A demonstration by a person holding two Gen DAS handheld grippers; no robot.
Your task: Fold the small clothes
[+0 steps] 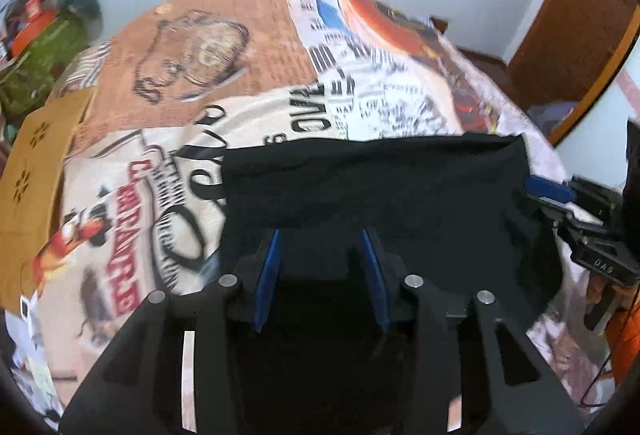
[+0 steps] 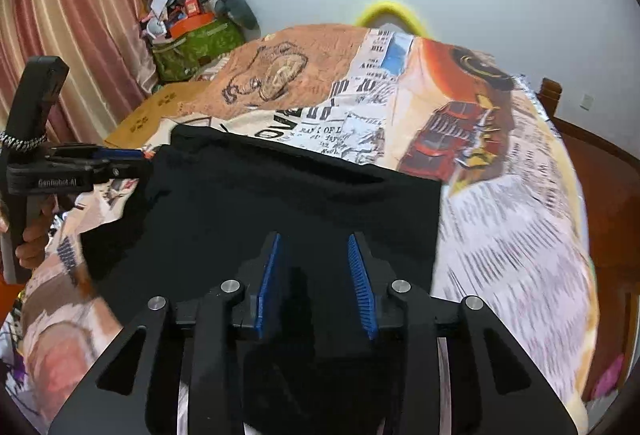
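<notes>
While both claws (image 1: 320, 235) (image 2: 314, 239) stand apart, clamping nothing, the black garment (image 2: 280, 195) lies folded on the printed bedspread (image 2: 500, 195).

Black garment (image 1: 372, 179) — seemingly folded — on printed bedspread (image 1: 168, 171).

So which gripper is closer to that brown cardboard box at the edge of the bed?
Left. The left gripper hovers over the black garment on the cardboard box's side; the right gripper sits farther across.

A bed with a picture-and-newspaper print cover (image 2: 500, 203) holds a black piece of clothing (image 2: 280, 203), spread flat just past the fingers. A brown cardboard sheet (image 1: 36, 171) lies far left of them.
</notes>
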